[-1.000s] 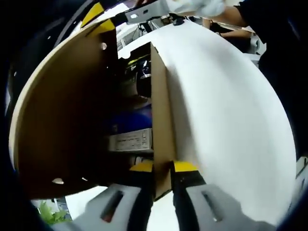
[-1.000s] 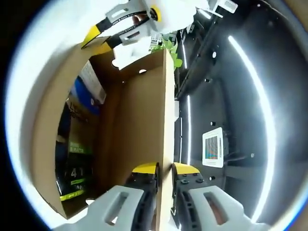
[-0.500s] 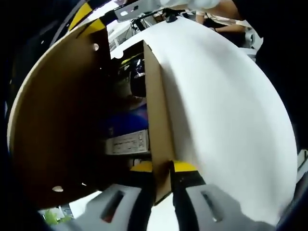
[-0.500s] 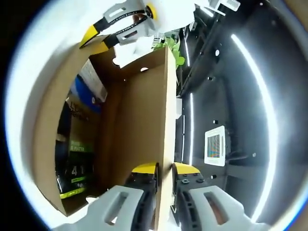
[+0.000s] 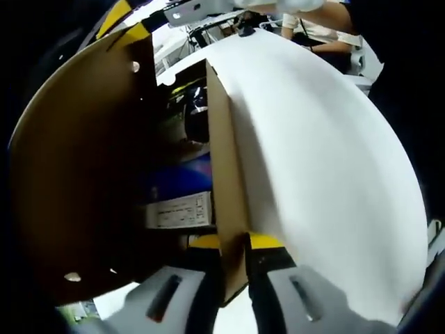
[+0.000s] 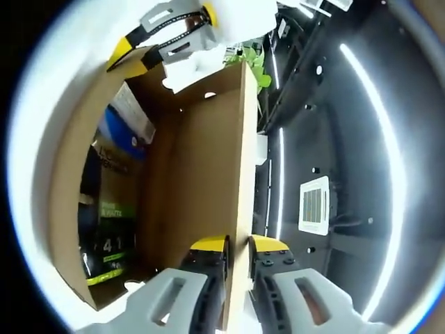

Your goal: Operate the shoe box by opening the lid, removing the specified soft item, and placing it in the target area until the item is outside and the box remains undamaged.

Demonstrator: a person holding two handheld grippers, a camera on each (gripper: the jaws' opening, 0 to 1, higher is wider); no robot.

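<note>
The shoe box lid [image 5: 320, 153] is white outside and brown cardboard inside, and it is held up in the air. My left gripper [image 5: 234, 242] is shut on the lid's short side wall [image 5: 226, 174], one yellow-tipped jaw on each face. My right gripper [image 6: 238, 243] is shut on the lid's opposite cardboard wall [image 6: 208, 174]. The right gripper [image 5: 149, 24] also shows at the far end of the lid in the left gripper view. The left gripper [image 6: 149, 38] shows at the far end in the right gripper view. The lid's brown inner face [image 5: 76, 181] curves off to the left.
Past the lid's open side lie a white labelled box [image 5: 177, 209], a blue package [image 5: 181, 177] and a green-and-black printed pack [image 6: 111, 229]. A dark ceiling with light strips [image 6: 375, 139] and a vent [image 6: 314, 203] lies to the right. A person's arm [image 5: 327, 28] is at the top.
Both views have shifted slightly, with the lid tilting a little further. Both grippers keep the same hold on the lid's walls.
</note>
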